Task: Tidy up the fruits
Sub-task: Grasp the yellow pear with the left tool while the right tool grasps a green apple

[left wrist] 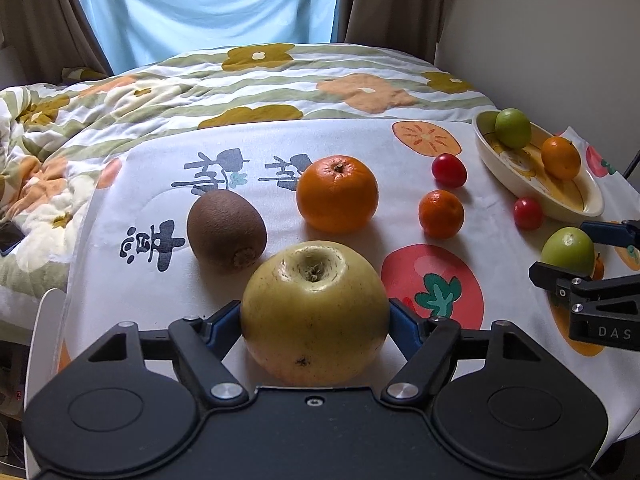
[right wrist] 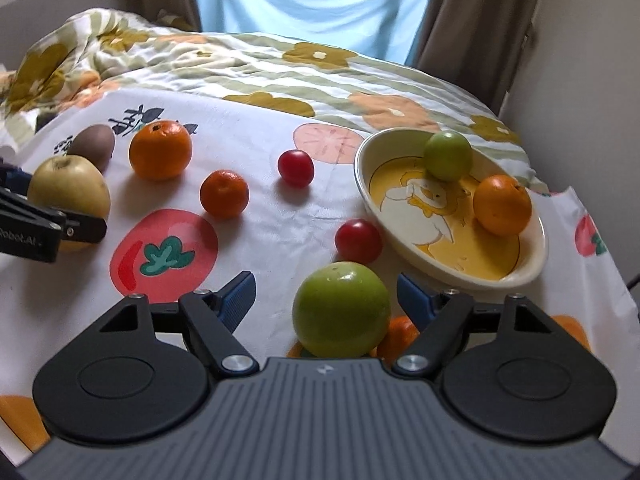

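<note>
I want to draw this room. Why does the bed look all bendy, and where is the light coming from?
Both wrist views: the fisheye lens curves the bed and darkens corners. Left wrist view: daylight comes through the blue curtain, so the yellow apple shades the cloth in front. Right wrist view: the green fruit shows soft glare on top.

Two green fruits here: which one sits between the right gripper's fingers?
The green fruit on the cloth, just in front of the right gripper. The other green fruit lies in the duck-print dish beside an orange.
</note>
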Motion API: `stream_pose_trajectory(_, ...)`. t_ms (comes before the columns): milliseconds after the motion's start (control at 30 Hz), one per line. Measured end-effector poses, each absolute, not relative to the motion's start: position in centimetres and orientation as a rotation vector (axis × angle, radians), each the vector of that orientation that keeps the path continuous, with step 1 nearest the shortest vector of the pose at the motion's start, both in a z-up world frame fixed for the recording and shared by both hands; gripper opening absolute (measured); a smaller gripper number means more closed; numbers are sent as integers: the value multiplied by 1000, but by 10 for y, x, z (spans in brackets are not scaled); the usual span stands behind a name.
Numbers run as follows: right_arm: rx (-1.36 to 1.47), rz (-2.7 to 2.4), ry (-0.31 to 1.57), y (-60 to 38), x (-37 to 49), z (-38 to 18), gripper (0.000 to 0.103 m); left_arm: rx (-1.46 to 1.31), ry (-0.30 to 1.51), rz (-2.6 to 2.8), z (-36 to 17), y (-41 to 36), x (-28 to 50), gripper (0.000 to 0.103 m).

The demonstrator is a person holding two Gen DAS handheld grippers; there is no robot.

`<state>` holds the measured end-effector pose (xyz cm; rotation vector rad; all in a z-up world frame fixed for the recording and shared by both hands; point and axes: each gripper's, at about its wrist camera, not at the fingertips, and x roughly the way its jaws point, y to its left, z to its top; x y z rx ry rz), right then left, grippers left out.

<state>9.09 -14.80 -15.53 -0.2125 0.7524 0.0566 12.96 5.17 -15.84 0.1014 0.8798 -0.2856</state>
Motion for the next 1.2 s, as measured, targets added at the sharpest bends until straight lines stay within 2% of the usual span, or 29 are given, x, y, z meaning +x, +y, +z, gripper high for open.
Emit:
stream_pose_trajectory(200, -252, 87, 762, -153, 94, -159, 83, 115, 880, -278, -158, 52, 122, 80)
stream_pose_trajectory(433, -299, 132, 768, -156, 92, -163, 79, 95, 874, -251, -154, 54, 112, 79)
stream_pose_trajectory(467, -308, 137, 768, -156, 91, -164, 71, 92, 872, -248, -153, 54, 111, 79)
stream_pose_trajectory(500, -318, 140, 762, -156, 91, -163, 70, 91, 870, -244, -152, 53, 110, 79)
stream_pose_trajectory(767, -246, 183, 742, -168, 83, -151, 70, 102, 846, -222, -132, 39, 99, 79)
stream_pose_trajectory(1200, -158, 232, 687, -208, 72, -100, 70, 86, 802, -183, -78, -6, 77, 79)
